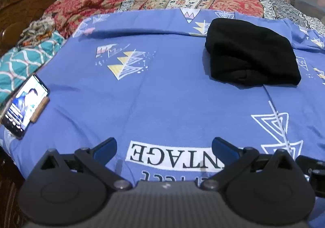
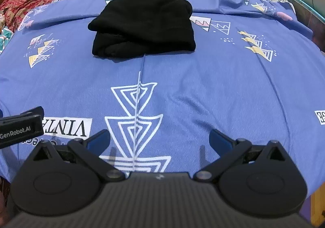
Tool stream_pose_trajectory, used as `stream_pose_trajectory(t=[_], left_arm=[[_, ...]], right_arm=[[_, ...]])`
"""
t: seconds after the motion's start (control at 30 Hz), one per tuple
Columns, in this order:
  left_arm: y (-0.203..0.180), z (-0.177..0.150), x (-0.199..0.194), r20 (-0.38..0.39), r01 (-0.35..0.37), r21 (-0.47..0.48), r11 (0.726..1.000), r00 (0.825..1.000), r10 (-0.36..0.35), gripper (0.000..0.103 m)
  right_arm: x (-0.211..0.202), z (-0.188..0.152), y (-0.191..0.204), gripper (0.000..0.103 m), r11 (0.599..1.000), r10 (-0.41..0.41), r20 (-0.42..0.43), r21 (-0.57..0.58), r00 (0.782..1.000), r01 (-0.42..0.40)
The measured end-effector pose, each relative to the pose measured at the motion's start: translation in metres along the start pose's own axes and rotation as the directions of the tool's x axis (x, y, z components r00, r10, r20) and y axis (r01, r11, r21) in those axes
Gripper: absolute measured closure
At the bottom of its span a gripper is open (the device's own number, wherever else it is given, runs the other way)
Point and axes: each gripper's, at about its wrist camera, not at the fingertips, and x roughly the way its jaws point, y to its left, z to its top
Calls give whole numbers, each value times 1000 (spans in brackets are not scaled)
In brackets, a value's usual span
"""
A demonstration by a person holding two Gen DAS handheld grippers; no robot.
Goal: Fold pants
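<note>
Even indoor light, fisheye-bent edges.

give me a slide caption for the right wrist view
Open right gripper hovers over blue patterned bedsheet, folded black pants lying ahead.

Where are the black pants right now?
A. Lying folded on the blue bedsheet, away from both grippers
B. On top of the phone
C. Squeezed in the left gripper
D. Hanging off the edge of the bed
A: the black pants lie in a folded bundle on the blue bedsheet, and the left gripper and right gripper are both open and empty, well short of them.
</note>
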Motion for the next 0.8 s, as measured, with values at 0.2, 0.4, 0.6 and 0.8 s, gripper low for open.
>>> stream_pose_trajectory(t=[0.2, 0.4, 0.6, 0.8], left_arm=[[0, -1, 1, -16, 6, 0, 1000, 1000, -6, 0], [-1, -1, 1, -24, -3, 8, 1000, 1000, 4, 0], [-2, 0, 4, -39, -17, 17, 1000, 999, 17, 0], [-2, 1, 3, -46, -26, 14, 1000, 999, 27, 0]], right_arm=[[0, -1, -1, 0, 1000, 4, -5, -1, 1000, -4], [0, -1, 0, 0, 1000, 6, -6, -1, 1000, -6], [0, 0, -2, 0, 1000, 11, -7, 2, 1000, -11], [0, 0, -4, 0, 1000, 14, -4, 6, 1000, -14]])
